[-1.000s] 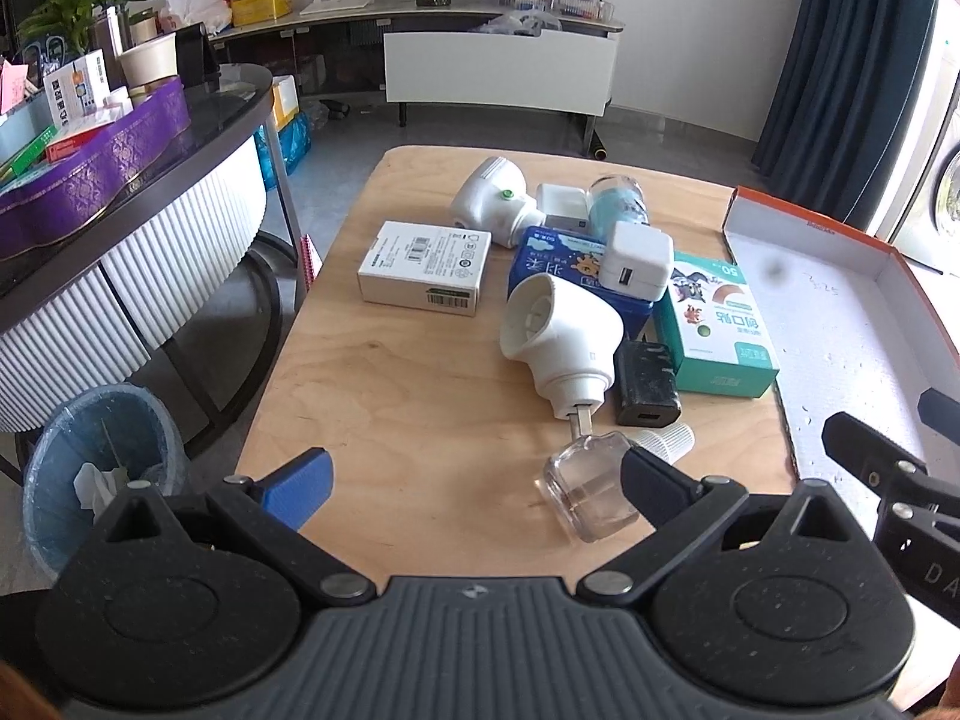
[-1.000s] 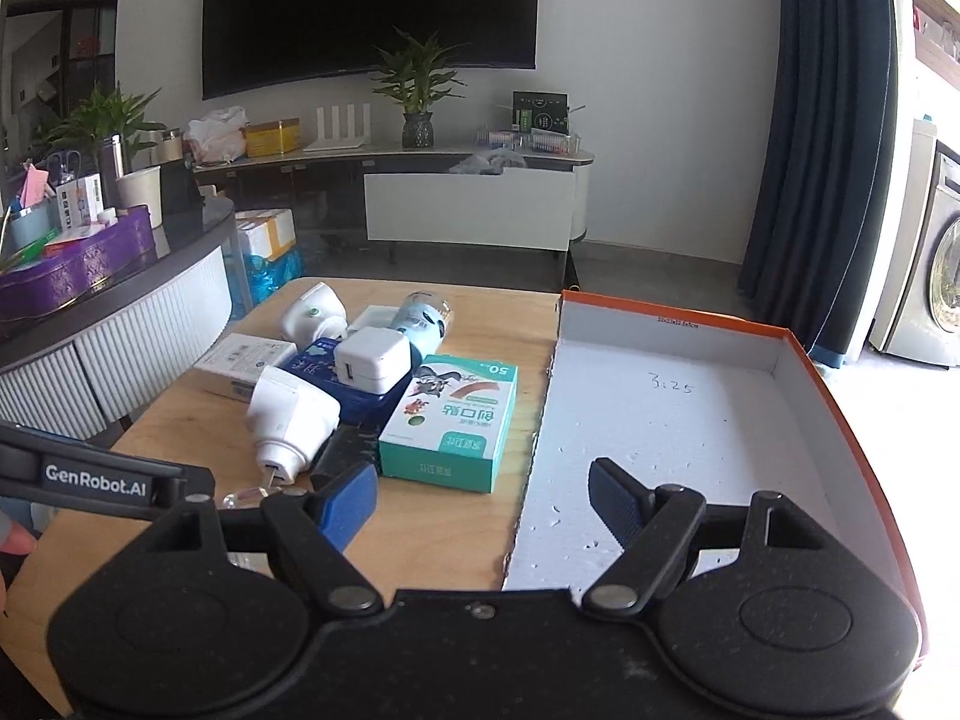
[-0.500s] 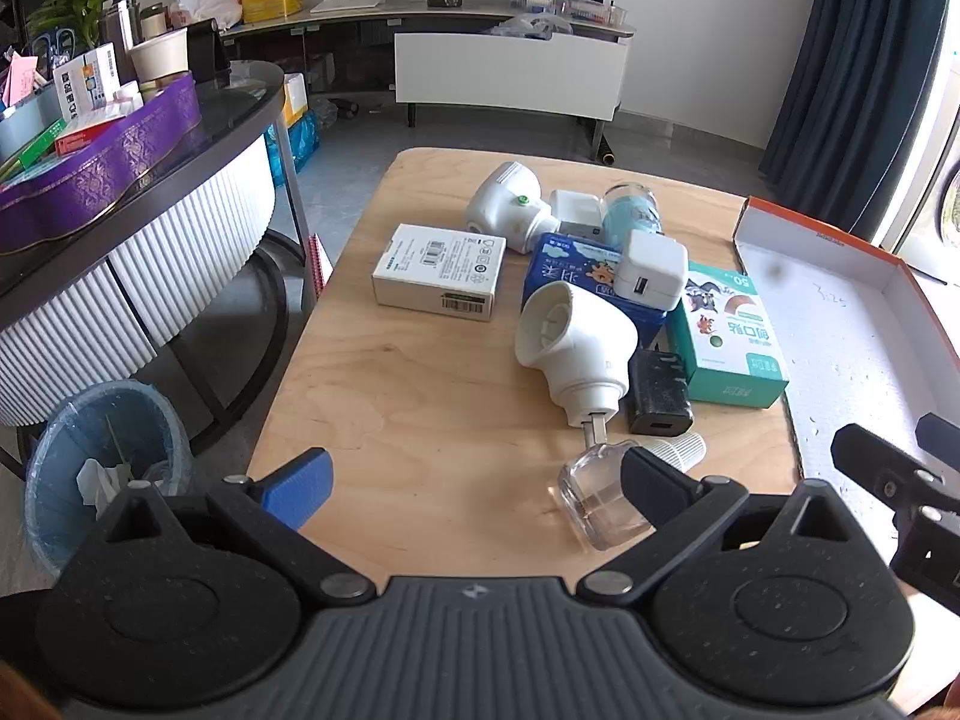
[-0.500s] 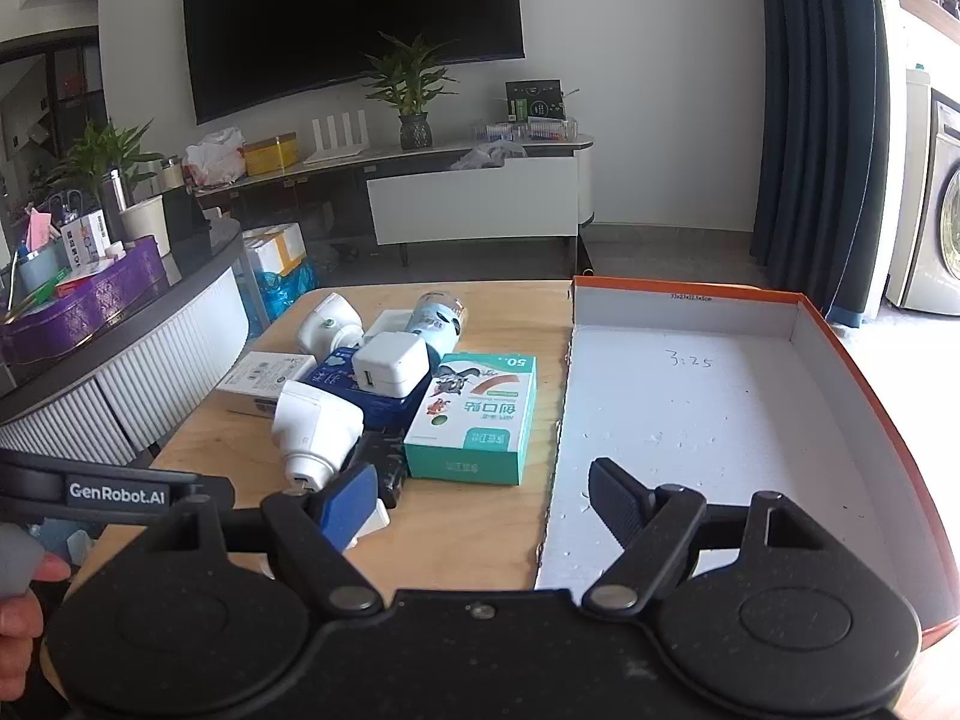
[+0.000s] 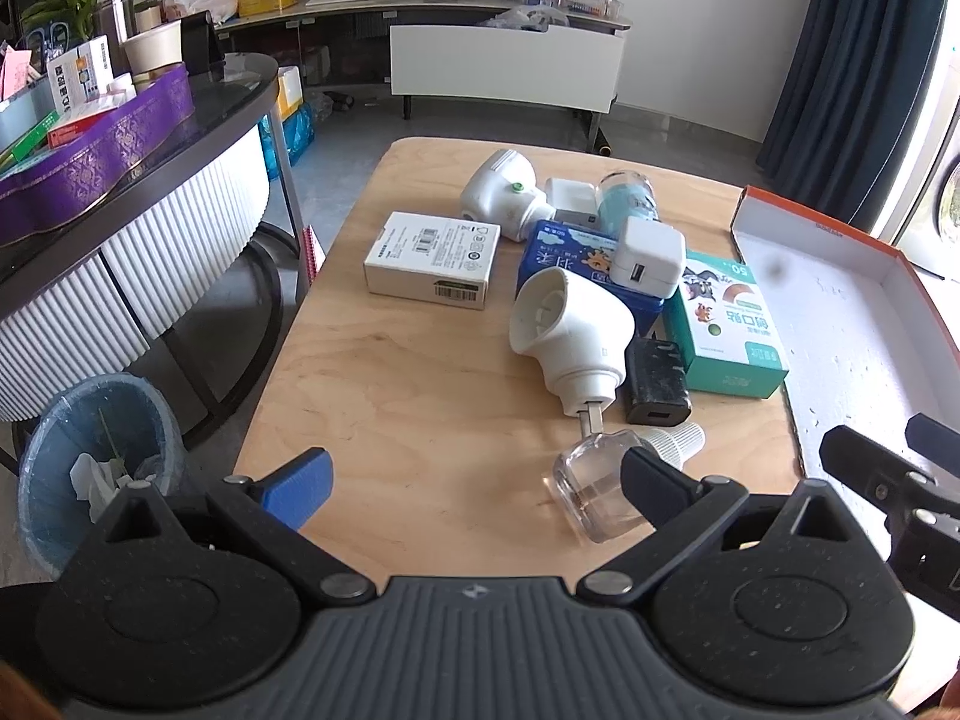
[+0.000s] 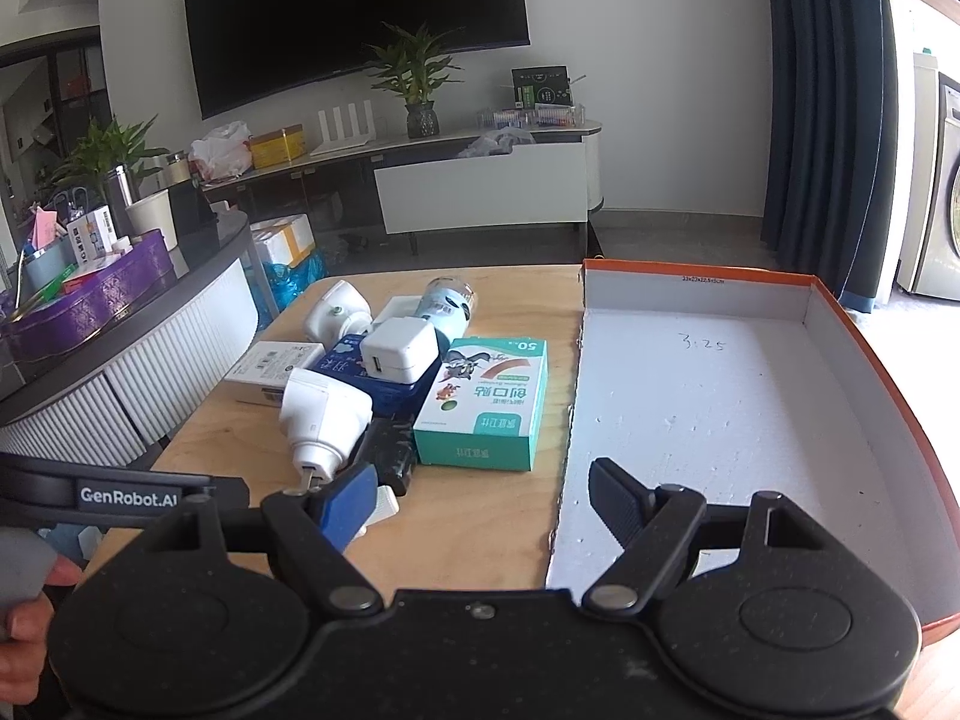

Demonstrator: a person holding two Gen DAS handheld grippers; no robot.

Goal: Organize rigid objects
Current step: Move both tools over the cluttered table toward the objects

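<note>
A pile of rigid objects lies on the wooden table [image 5: 390,396]: a white plug-in device [image 5: 570,330], a clear glass bottle [image 5: 594,498], a black charger [image 5: 657,384], a teal box [image 5: 729,324], a white charger [image 5: 648,255] on a blue box [image 5: 564,255], a white carton [image 5: 432,258]. An empty orange-rimmed box [image 6: 720,396] lies to the right. My left gripper [image 5: 474,480] is open above the table's near edge, its right finger by the bottle. My right gripper [image 6: 480,498] is open over the box's near left edge.
A second white device [image 5: 501,192] and a light-blue bottle [image 5: 627,198] lie at the pile's far side. A round dark counter [image 5: 138,138] and a bin [image 5: 96,450] stand to the left. A white bench [image 5: 504,69] is behind the table.
Both grippers have drawn back and risen a little, so the table and box sit lower and farther in view. The objects have not moved. Both stay open.
</note>
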